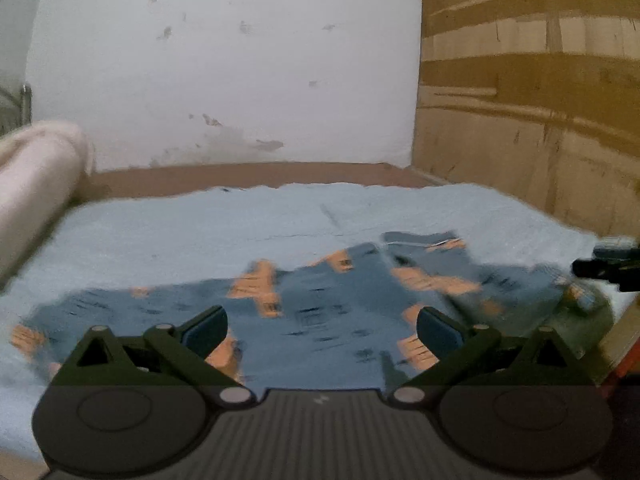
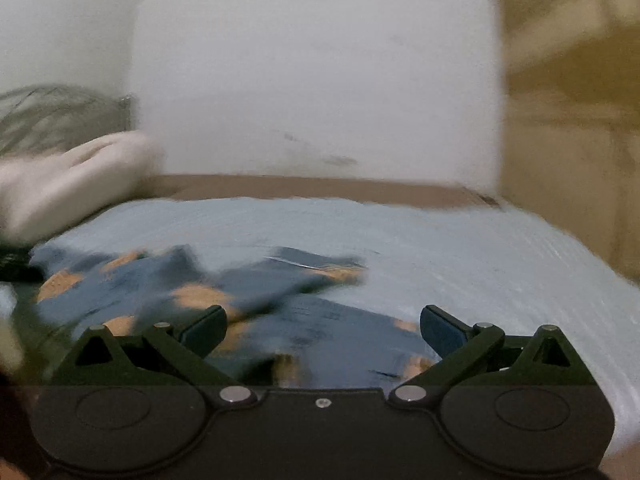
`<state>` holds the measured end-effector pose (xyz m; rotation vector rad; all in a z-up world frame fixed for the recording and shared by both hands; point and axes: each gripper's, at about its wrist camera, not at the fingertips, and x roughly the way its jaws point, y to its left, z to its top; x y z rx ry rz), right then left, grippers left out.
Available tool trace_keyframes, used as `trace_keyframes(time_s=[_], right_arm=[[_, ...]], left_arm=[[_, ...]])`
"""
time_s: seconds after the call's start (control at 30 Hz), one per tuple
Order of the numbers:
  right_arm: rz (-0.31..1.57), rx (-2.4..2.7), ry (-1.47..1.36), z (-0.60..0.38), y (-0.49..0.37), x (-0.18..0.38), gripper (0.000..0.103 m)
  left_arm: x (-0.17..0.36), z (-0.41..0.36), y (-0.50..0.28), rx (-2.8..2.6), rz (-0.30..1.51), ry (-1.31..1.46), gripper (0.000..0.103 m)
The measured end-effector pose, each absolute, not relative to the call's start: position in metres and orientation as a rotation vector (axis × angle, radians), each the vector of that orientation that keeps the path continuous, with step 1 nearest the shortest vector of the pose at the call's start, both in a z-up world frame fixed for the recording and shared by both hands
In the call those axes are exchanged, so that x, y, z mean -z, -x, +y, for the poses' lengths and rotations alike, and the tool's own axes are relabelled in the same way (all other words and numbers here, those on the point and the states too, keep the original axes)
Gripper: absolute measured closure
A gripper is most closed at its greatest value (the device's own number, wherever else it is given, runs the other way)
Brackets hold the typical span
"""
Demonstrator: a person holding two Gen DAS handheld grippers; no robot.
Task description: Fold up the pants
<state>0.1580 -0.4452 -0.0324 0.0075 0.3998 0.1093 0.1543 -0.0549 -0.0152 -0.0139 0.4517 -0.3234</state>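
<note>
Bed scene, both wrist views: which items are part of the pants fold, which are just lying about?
Part of the job:
- pants, blue with orange patches, spread on the bed
- left gripper, jaws wide, nothing between them
- right gripper, jaws wide, nothing between them
- light blue sheet, the work surface

Lying about:
- white rolled bedding
- cardboard boxes
- metal rack
</note>
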Motion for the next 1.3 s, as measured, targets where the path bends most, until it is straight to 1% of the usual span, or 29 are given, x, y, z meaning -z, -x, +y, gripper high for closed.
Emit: trace_keyframes(time_s=[0.13,0.23,0.27,0.4,0.47,0.53,0.57,0.6,0.63,0.67,0.7,0.77,0.83,0.93,1.0,1.07,1.1,1.13,1.17,1.2,1.27,1.3], right_arm=[[0.56,0.007,-0.203,-0.51,-0.189,0.046,0.001],[0.615,0.014,-0.314,-0.545,-0.205,0.057,0.014],[0.622,0.007,-0.323,-0.55,-0.209,0.059,0.016],[0.635,-0.093,-0.297,-0.55,-0.219,0.058,0.029],[0.662,-0.151,-0.278,-0.543,-0.224,0.06,0.04],[0.699,-0.155,-0.234,-0.536,-0.227,0.064,0.069],[0.706,-0.14,-0.211,-0.533,-0.227,0.065,0.074],[0.703,-0.135,-0.202,-0.534,-0.227,0.065,0.082],[0.697,-0.133,-0.196,-0.536,-0.227,0.063,0.086],[0.686,-0.129,-0.17,-0.536,-0.229,0.06,0.092],[0.672,-0.125,-0.122,-0.533,-0.23,0.057,0.096],[0.641,-0.116,0.019,-0.526,-0.237,0.046,0.097],[0.616,-0.111,0.11,-0.524,-0.248,0.04,0.097],[0.595,-0.113,0.172,-0.524,-0.263,0.032,0.097],[0.628,-0.117,0.188,-0.523,-0.273,0.039,0.096],[0.678,-0.11,0.206,-0.523,-0.277,0.055,0.087],[0.69,-0.105,0.208,-0.524,-0.279,0.06,0.075],[0.686,-0.096,0.199,-0.527,-0.279,0.064,0.064],[0.668,-0.078,0.179,-0.532,-0.278,0.063,0.058],[0.649,-0.056,0.173,-0.534,-0.279,0.06,0.048],[0.605,-0.038,0.185,-0.531,-0.283,0.049,0.046],[0.59,-0.04,0.193,-0.528,-0.286,0.043,0.042]], left_arm=[[0.022,-0.092,-0.161,0.404,0.472,0.095,0.0],[0.024,-0.116,-0.166,0.456,0.482,0.107,0.001],[0.025,-0.124,-0.168,0.472,0.484,0.108,0.001],[0.03,-0.149,-0.177,0.5,0.497,0.111,0.001],[0.031,-0.158,-0.181,0.506,0.509,0.114,0.001],[0.034,-0.166,-0.188,0.518,0.537,0.117,0.006],[0.035,-0.168,-0.19,0.516,0.554,0.125,0.015],[0.037,-0.168,-0.193,0.526,0.575,0.147,0.025],[0.04,-0.167,-0.197,0.55,0.603,0.184,0.029],[0.04,-0.166,-0.199,0.563,0.623,0.208,0.035],[0.043,-0.165,-0.201,0.57,0.646,0.223,0.041],[0.047,-0.166,-0.204,0.551,0.665,0.213,0.045],[0.05,-0.165,-0.204,0.543,0.662,0.21,0.045],[0.051,-0.164,-0.203,0.53,0.665,0.196,0.045],[0.05,-0.164,-0.203,0.521,0.673,0.182,0.045],[0.051,-0.165,-0.205,0.524,0.684,0.183,0.045],[0.052,-0.164,-0.205,0.524,0.688,0.185,0.042],[0.052,-0.164,-0.206,0.531,0.69,0.195,0.039],[0.052,-0.163,-0.207,0.544,0.691,0.213,0.033],[0.052,-0.161,-0.207,0.554,0.689,0.239,0.029],[0.053,-0.159,-0.211,0.555,0.691,0.28,0.028],[0.054,-0.159,-0.213,0.553,0.693,0.29,0.028]])
